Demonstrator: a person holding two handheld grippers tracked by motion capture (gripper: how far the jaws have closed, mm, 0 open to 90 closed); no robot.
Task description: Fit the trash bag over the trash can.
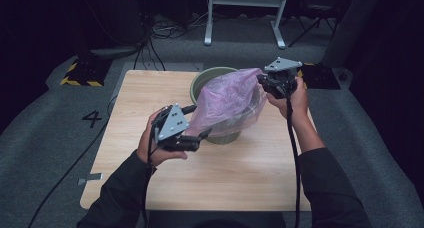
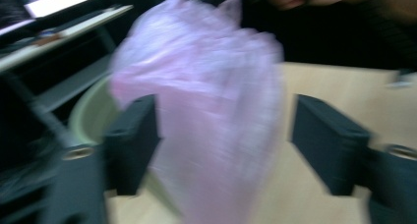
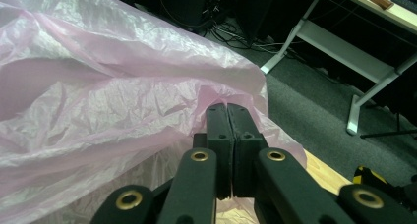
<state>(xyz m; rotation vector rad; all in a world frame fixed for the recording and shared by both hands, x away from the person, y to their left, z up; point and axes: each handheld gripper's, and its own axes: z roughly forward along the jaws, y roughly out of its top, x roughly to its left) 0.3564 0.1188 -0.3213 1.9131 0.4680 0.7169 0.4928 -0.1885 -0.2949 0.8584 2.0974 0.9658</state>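
Observation:
A thin pink plastic bag [image 1: 230, 100] is draped over a pale green bucket [image 1: 207, 78] standing at the far middle of the wooden table [image 1: 250, 173]. My right gripper [image 1: 262, 83] holds the bag's upper right edge. In the right gripper view its jaws [image 3: 228, 111] are pressed together on a fold of the bag [image 3: 98, 101]. My left gripper [image 1: 199, 121] sits at the bag's lower left side, with its jaws apart. In the blurred left gripper view the bag [image 2: 211, 111] hangs between and beyond the spread jaws [image 2: 223, 135], which do not press on it. The bucket rim [image 2: 88, 111] shows behind it.
The table stands on grey carpet. A white-framed desk [image 1: 245, 13] and loose cables lie beyond it. A yellow-and-black striped plate [image 1: 80, 73] sits at the far left, and a "4" [image 1: 92, 119] is marked on the floor. Bare wood lies in front of the bucket.

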